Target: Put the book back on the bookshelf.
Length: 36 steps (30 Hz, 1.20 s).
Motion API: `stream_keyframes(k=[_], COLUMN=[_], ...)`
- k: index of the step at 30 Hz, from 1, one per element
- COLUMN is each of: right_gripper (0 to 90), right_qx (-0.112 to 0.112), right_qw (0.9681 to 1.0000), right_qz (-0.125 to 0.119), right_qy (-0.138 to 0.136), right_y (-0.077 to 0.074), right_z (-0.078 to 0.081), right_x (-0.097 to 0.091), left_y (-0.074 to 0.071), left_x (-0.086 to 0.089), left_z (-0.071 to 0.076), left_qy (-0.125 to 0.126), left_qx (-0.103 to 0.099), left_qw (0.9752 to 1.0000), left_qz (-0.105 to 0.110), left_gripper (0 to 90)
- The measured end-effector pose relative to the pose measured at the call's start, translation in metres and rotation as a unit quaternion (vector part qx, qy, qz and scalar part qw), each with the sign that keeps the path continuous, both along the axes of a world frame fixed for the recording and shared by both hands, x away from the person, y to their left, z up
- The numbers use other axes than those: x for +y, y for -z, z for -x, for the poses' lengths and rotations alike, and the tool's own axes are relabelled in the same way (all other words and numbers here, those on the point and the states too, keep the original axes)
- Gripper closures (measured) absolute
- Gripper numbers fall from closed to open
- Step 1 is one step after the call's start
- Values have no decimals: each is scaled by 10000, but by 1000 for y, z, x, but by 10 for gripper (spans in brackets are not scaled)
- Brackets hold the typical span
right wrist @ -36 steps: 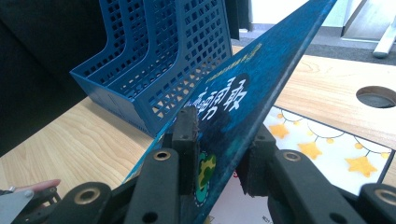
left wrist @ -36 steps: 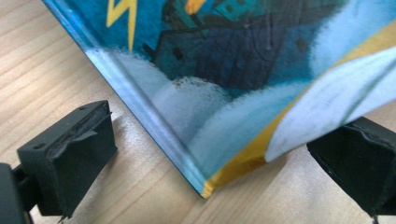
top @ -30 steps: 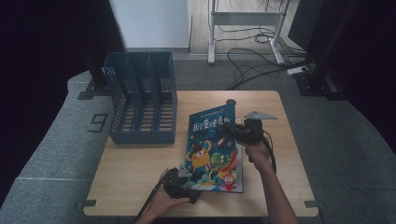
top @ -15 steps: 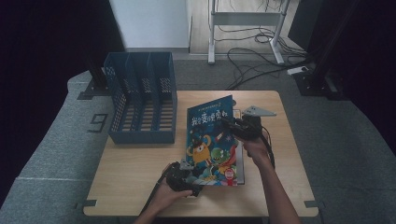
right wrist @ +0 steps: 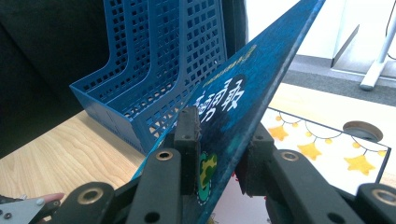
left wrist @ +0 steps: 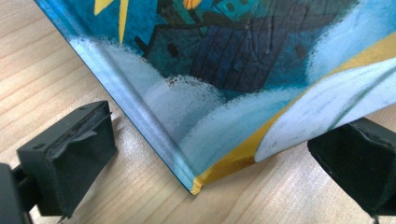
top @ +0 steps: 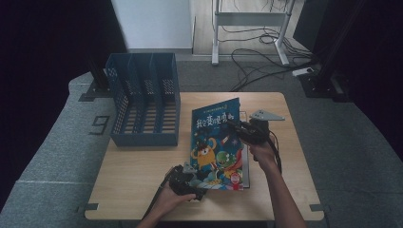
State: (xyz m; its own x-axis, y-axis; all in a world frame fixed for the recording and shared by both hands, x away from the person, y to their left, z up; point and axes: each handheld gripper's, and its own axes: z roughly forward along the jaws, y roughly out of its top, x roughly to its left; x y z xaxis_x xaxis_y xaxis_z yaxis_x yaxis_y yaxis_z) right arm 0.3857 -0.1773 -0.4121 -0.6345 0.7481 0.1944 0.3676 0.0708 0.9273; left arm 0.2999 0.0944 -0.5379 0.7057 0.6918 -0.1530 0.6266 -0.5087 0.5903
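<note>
Blue picture book [top: 216, 142] tilts up: right gripper [right wrist: 217, 140] clamps its cover edge for lifting; left gripper [left wrist: 205, 154], jaws wide, brackets the lower corner on the wooden table [top: 138, 166].

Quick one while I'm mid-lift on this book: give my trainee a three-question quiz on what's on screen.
1. True or false: the right gripper has its jaws clamped on the raised edge of the picture book.
2. Where is the blue file rack relative to the book? A) to its left on the table B) on top of it C) on the floor
3. In the left gripper view, which part of the book lies between the open jaws of the left gripper?

Key
1. True: a pad sits on each face of the cover.
2. A
3. Its bottom corner, resting on the wooden table; neither pad touches it.
</note>
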Motion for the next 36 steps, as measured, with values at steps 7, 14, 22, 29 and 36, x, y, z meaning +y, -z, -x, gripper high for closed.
stream_keyframes(k=[7, 14, 22, 29, 36], right_gripper=[725, 730, 731, 729, 730], right_qx=[-152, -142, -162, -165, -178], right_qw=[9997, 9997, 9996, 9996, 9996], right_qz=[-10, -115, -200, -176, -191], right_qy=[179, 171, 126, 137, 140], right_y=[-7, -3, 0, 0, 1], right_z=[1, 1, 2, 2, 2], right_x=[0, -3, -5, -5, -6], left_y=[-1, -2, -2, -5, -4], left_x=[-2, -1, 1, 2, 1], left_z=[-12, -8, -7, -4, -5], left_qy=[-100, -122, -78, -105, -91], left_qx=[36, 107, 115, 76, 47], left_qw=[9999, 9999, 9999, 9999, 9999], left_qz=[-17, 46, 44, 105, 106], left_gripper=[0, 20, 21, 36, 25])
